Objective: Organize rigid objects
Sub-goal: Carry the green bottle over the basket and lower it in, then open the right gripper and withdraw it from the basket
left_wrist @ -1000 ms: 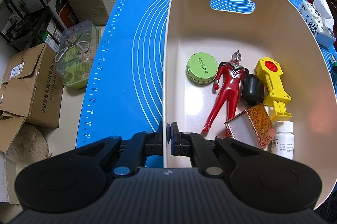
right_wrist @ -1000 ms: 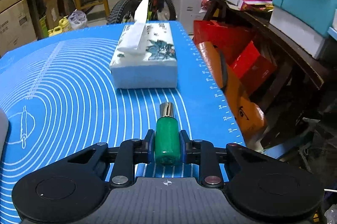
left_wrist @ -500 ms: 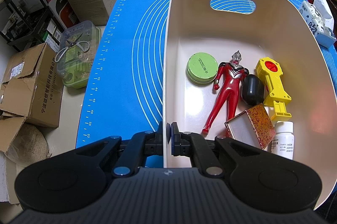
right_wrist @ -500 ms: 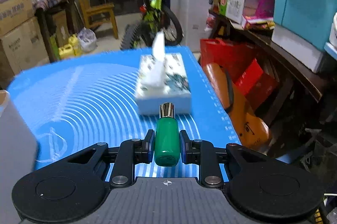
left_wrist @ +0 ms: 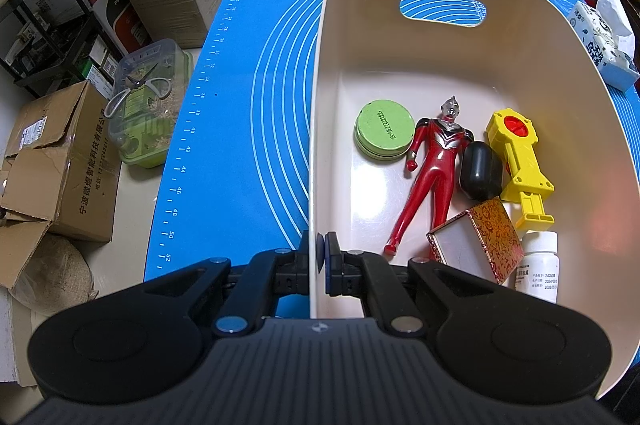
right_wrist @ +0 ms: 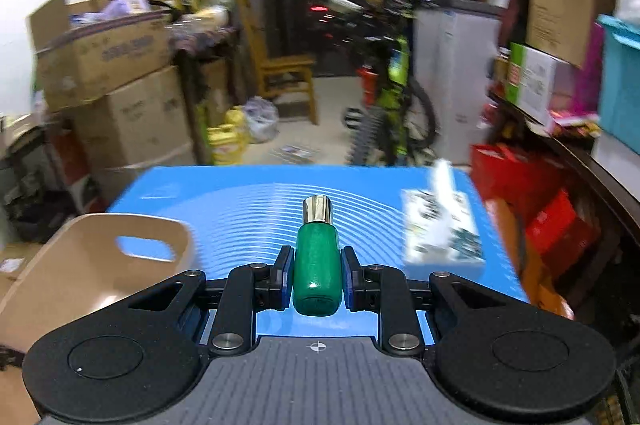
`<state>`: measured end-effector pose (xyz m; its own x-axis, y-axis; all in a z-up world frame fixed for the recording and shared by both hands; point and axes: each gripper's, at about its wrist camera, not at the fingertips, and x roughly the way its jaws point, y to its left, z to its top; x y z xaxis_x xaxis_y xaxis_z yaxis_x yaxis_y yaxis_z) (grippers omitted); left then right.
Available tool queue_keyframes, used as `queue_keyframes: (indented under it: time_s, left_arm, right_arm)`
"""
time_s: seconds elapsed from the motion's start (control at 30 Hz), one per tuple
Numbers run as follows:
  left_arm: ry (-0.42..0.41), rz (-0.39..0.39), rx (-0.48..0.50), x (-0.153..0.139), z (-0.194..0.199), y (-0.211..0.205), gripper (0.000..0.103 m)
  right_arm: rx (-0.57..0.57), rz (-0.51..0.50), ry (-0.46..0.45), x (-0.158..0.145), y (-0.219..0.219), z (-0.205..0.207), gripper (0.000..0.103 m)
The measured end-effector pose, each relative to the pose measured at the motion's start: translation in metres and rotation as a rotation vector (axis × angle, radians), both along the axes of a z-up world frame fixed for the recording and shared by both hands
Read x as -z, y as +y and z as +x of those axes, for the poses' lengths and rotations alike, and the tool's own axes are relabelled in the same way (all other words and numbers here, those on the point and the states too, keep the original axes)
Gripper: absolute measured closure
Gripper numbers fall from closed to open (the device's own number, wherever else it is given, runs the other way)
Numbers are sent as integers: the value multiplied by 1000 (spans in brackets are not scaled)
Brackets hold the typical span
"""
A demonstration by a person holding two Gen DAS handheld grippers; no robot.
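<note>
My left gripper (left_wrist: 320, 261) is shut on the near left rim of the cream basket (left_wrist: 440, 65). The basket holds a green round tin (left_wrist: 385, 134), a red figure (left_wrist: 434, 169), a black oval object (left_wrist: 480, 171), a yellow toy (left_wrist: 518, 161), a red patterned box (left_wrist: 478, 245) and a white bottle (left_wrist: 538, 267). My right gripper (right_wrist: 317, 277) is shut on a green bottle (right_wrist: 318, 265) with a silver cap, held above the blue mat (right_wrist: 248, 201). The basket (right_wrist: 80, 265) lies to its lower left.
A tissue box (right_wrist: 440, 229) sits on the mat's right side, also in the left wrist view (left_wrist: 604, 41). Cardboard boxes (left_wrist: 56, 161) and a clear container with scissors (left_wrist: 144, 105) stand left of the table. A bicycle (right_wrist: 392, 113) and shelves stand beyond it.
My right gripper has lifted the green bottle off the mat and swung left, bringing the basket into view. The left gripper has not moved.
</note>
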<state>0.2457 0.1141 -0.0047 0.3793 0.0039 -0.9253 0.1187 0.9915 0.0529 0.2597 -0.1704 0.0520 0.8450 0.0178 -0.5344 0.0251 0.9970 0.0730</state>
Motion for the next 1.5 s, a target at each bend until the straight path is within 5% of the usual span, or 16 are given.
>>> queue_keyframes:
  time_s: [0.3, 0.63, 1.03, 1.07, 1.1, 1.23, 1.3, 1.5]
  left_arm:
    - [0, 0, 0, 0, 0, 0, 96]
    - [0, 0, 0, 0, 0, 0, 97]
    - [-8, 17, 6, 1, 0, -7, 96]
    - [-11, 18, 7, 1, -1, -7, 96]
    - [-16, 15, 7, -1, -1, -7, 96]
    - [-46, -15, 0, -12, -8, -6, 78]
    - [-81, -29, -2, -20, -13, -8, 48]
    - [-174, -28, -16, -47, -31, -15, 31]
  right_arm:
    - [-204, 8, -2, -13, 72, -4, 70]
    - [-397, -46, 141, 15, 149, 1, 70]
    - [-435, -109, 322, 52, 179, 3, 70]
    - [-428, -106, 325, 52, 178, 2, 68]
    - [-419, -102, 325, 51, 176, 0, 56]
    - [-385, -79, 299, 39, 166, -6, 36]
    - [-363, -68, 285, 32, 159, -11, 33]
    - [-266, 2, 224, 5, 131, -36, 19]
